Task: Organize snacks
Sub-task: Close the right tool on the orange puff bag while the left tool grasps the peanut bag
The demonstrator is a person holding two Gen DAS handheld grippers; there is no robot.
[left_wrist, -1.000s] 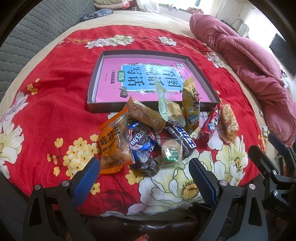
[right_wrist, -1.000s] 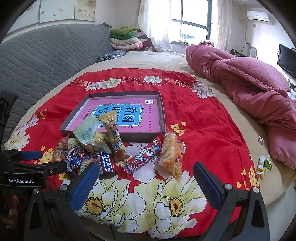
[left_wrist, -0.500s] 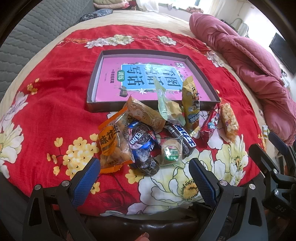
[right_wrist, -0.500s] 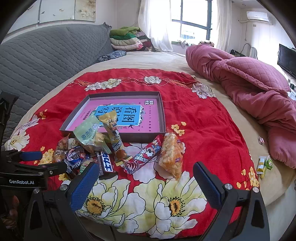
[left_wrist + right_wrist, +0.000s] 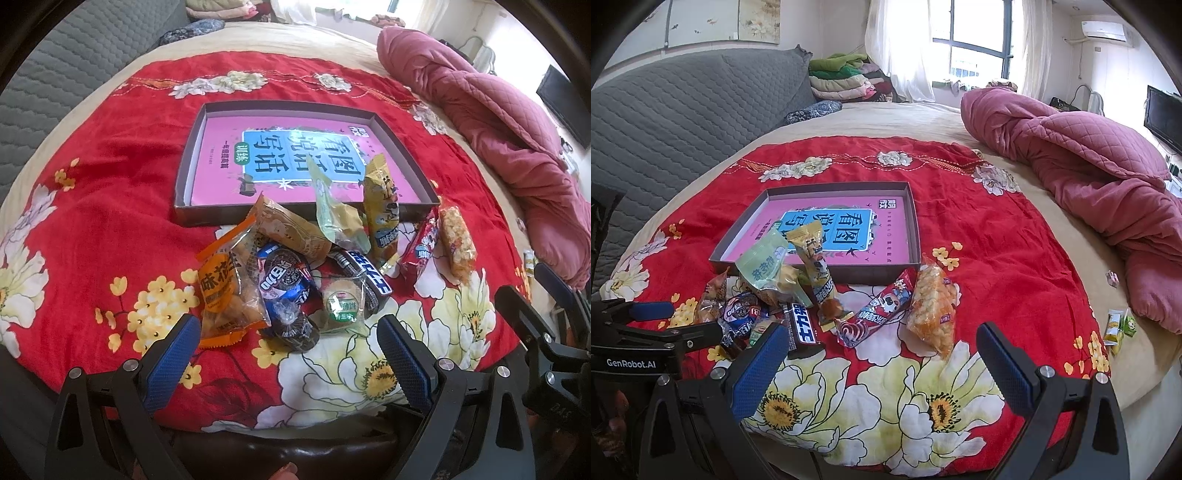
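A pile of snack packets lies on the red flowered cloth (image 5: 110, 206) in front of a shallow box lid (image 5: 192, 216) with a pink printed bottom. The pile includes an orange packet (image 5: 225, 291), a blue Oreo pack (image 5: 284, 280), a round green-label biscuit (image 5: 341, 304), a dark bar (image 5: 803, 328), a red wafer pack (image 5: 882, 310) and a clear packet of puffed snack (image 5: 932, 310). My left gripper (image 5: 288, 339) hangs open just short of the pile. My right gripper (image 5: 882, 354) is open too, near the cloth's front edge.
A rumpled pink quilt (image 5: 1089, 155) lies along the right side of the bed. A grey quilted headboard (image 5: 683, 110) rises at the left. Two small green and yellow packets (image 5: 1121, 326) sit on the beige sheet at the right edge. The left gripper's body (image 5: 646, 343) shows at lower left.
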